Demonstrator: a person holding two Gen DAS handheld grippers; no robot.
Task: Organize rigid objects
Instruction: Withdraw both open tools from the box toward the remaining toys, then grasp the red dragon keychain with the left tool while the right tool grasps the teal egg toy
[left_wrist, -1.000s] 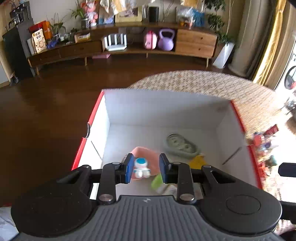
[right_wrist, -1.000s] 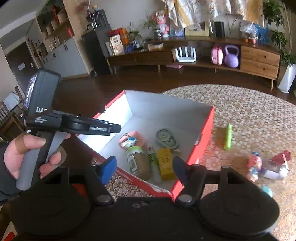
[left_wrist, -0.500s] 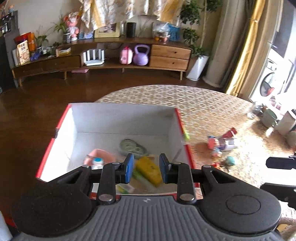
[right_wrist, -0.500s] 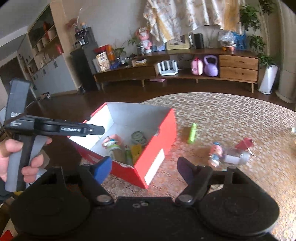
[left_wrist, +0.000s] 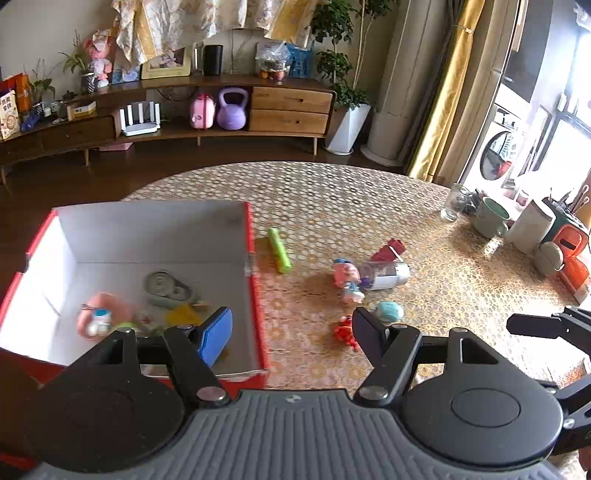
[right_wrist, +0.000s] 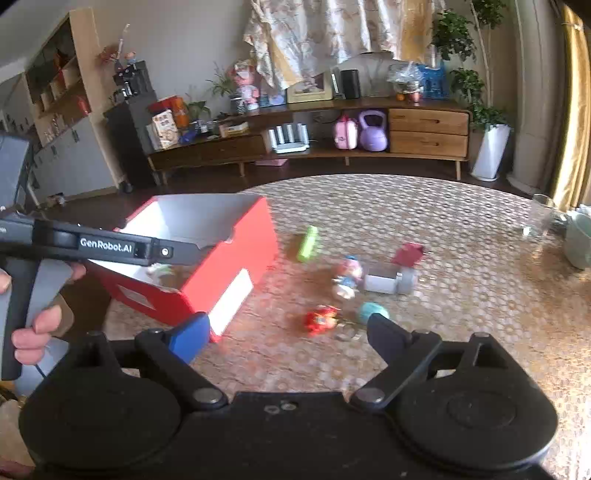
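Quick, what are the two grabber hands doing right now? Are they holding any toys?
Left gripper: open, holding nothing, above the red box edge.
Right gripper: open, holding nothing, above the table.

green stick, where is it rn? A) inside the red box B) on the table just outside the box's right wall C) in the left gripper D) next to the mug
B: the green stick lies flat on the table beside the red box, outside its right wall; the left gripper is open and holds nothing.
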